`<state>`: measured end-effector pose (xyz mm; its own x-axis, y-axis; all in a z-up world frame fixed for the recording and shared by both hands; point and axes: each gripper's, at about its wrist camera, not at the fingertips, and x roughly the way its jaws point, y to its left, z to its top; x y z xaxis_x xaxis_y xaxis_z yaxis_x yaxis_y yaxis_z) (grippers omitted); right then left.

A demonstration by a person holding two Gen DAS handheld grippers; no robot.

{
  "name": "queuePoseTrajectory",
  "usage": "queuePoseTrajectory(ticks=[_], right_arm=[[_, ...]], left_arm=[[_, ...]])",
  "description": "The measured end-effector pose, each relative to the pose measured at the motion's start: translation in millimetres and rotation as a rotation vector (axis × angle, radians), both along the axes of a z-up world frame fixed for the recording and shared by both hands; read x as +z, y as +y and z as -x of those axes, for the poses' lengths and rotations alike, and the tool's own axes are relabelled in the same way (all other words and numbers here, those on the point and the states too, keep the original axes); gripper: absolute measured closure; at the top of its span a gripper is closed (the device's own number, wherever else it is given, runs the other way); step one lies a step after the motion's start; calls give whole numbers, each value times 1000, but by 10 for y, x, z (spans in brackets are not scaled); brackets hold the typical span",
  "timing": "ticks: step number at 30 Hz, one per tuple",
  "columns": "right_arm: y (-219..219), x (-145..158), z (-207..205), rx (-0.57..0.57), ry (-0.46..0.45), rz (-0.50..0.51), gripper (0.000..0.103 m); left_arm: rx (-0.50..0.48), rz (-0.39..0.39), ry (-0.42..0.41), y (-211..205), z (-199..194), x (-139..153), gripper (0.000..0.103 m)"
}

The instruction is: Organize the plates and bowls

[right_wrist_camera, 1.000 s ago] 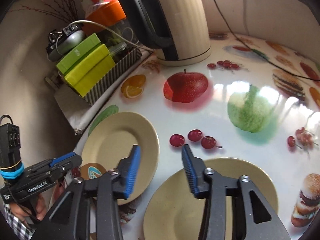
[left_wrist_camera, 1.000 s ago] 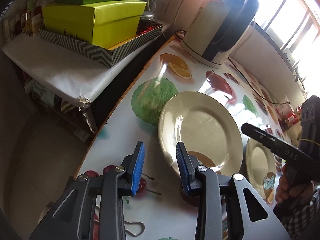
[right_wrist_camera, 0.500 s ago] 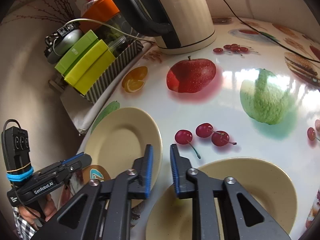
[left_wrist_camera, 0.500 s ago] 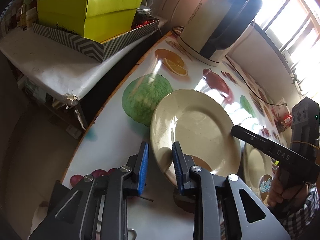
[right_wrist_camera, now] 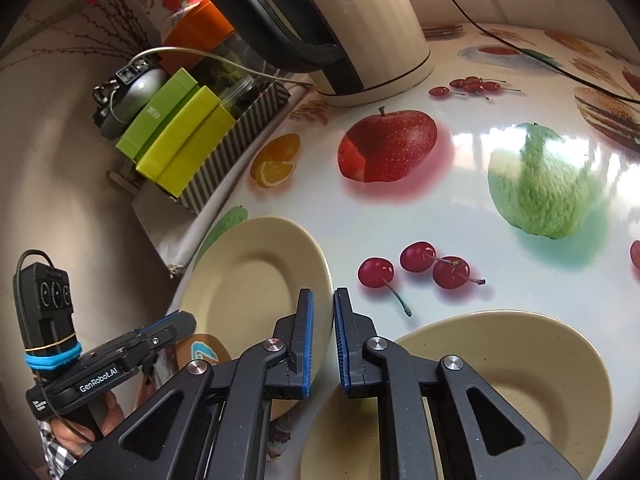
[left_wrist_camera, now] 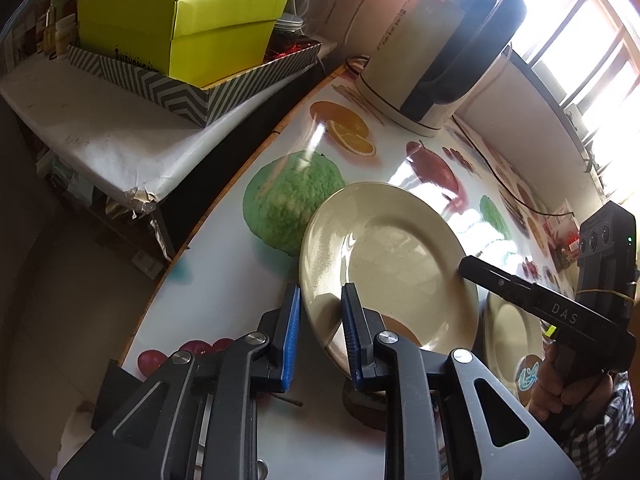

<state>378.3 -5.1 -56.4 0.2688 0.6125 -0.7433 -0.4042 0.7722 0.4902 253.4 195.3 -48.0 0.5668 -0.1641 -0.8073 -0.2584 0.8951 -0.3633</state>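
At the far left, off the table, a stack of green boxes sat in a striped tray. None of it seemed part of the job.

Next came the left tongs, clenched around the near left rim of the first plate. One blue pad sat against the outer edge and the other lay on the upper face of the rim. The plate rested near the left edge of the table, over the printed green fruit, with a kettle standing well behind it.

On the opposite rim of that same plate the right tongs were squeezed almost fully together. A thin strip of cream rim showed between the pads, so they appeared to be pinching it. A hand gripped their handle.

Further right, a second plate of the same cream colour lay flat on the table. It sat just beside the first, with nothing holding it.

By my reading, the tidying had barely begun. The two plates lay side by side rather than stacked, and no bowl was in view. Only the grasp on the first plate looked done, while lifting it and setting it onto its partner remained.
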Motion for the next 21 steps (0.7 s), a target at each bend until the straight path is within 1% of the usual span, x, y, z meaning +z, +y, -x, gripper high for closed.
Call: queuePoseTrajectory(ticks=[7,21], right_arm=[[-2,29,24,2,-5,-3,92],[4,165,119,4,-20,-21,92]], left_arm=[[7,-7,0,26,17,-3,82],[16,-15,-19,-14,149,140,82]])
